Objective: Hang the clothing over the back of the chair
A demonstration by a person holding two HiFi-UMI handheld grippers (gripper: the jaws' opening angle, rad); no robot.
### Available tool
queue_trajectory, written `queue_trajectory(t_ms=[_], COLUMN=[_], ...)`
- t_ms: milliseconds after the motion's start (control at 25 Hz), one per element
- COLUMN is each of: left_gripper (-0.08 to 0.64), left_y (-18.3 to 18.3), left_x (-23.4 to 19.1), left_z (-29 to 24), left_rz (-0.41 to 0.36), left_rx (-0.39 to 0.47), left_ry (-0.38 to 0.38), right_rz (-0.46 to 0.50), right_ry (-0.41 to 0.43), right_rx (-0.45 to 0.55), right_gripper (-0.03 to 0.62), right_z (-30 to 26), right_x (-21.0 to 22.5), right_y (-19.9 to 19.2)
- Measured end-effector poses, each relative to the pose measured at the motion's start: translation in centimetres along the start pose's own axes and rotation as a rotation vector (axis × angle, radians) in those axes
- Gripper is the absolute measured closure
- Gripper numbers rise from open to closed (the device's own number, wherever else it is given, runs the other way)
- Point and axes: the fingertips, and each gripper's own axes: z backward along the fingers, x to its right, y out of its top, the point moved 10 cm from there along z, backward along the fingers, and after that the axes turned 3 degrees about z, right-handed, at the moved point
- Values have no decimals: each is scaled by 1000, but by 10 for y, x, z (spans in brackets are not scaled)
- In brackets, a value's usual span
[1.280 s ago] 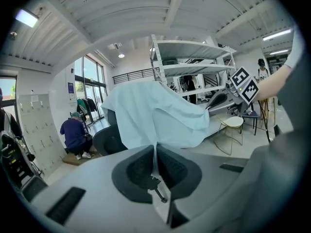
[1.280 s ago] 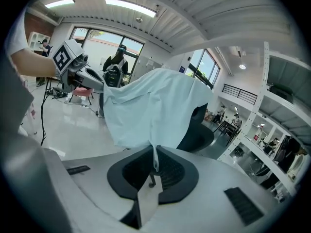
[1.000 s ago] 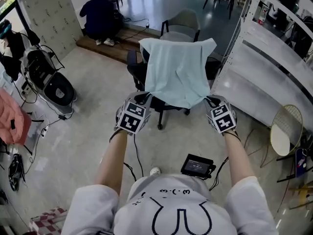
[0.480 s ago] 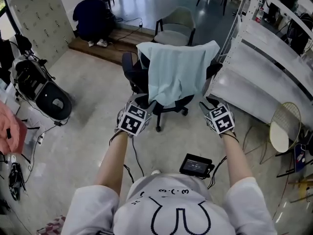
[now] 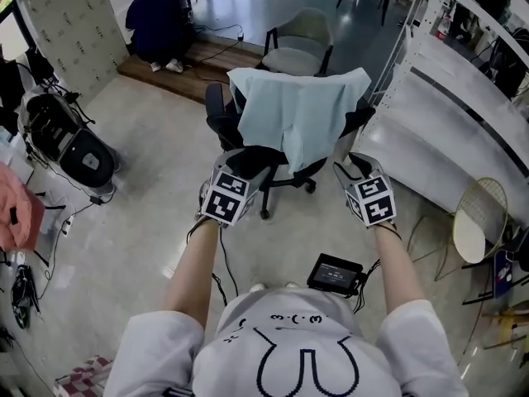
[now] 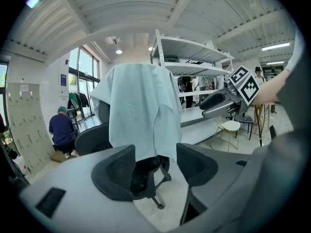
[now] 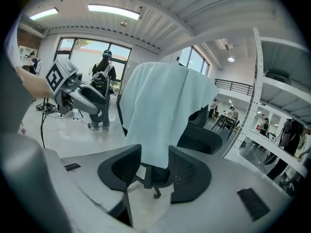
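A pale blue-green shirt (image 5: 302, 114) hangs draped over the back of a black office chair (image 5: 234, 131). My left gripper (image 5: 246, 162) is just short of the shirt's lower left edge, and my right gripper (image 5: 349, 166) is off its lower right edge. Both sets of jaws are opening with nothing between them. In the left gripper view the shirt (image 6: 141, 110) hangs free beyond the left gripper (image 6: 155, 166). In the right gripper view the shirt (image 7: 160, 110) likewise hangs beyond the right gripper (image 7: 154, 171).
A crouching person (image 5: 155, 27) and a grey armchair (image 5: 299, 44) are behind the chair. White shelving (image 5: 463, 98) and a round wire chair (image 5: 475, 222) line the right side. A black device (image 5: 335, 274) with cables lies on the floor near my feet. A scooter (image 5: 70, 143) stands at left.
Both grippers let go of the shirt's lower corners, opened their jaws and drew back a little. The shirt's hem dropped back and now hangs loose on the chair back.
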Motion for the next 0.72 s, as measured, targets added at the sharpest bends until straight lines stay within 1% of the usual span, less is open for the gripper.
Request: queue_trajectory(t_ms=[80, 120, 160, 200, 240, 320, 360, 520, 640, 720], left_gripper=[272, 288, 290, 301, 312, 344, 344, 448, 505, 535], left_y=[6, 8, 10, 13, 15, 19, 21, 28, 34, 37], left_x=[4, 5, 6, 7, 9, 14, 16, 24, 30, 34], left_z=[4, 6, 7, 9, 11, 15, 17, 24, 31, 35], left_rz=[12, 17, 22, 27, 30, 32, 34, 42, 43, 50], left_rx=[27, 40, 50, 58, 65, 78, 86, 131, 179, 204], left_ry=[26, 36, 42, 45, 48, 55, 59, 86, 113, 118], right_rz=[5, 13, 24, 32, 33, 18, 11, 11, 6, -4], right_ry=[15, 14, 6, -2, -4, 8, 16, 24, 30, 26], right_rx=[22, 34, 49, 64, 81, 115, 132, 192, 247, 277], right_gripper=[427, 450, 500, 569, 598, 598, 598, 600, 600, 600], right_z=[2, 4, 5, 8, 10, 14, 16, 22, 27, 30], right_x=[1, 2, 2, 3, 2, 1, 1, -7, -13, -16], right_y=[6, 9, 12, 16, 20, 26, 30, 43, 51, 53])
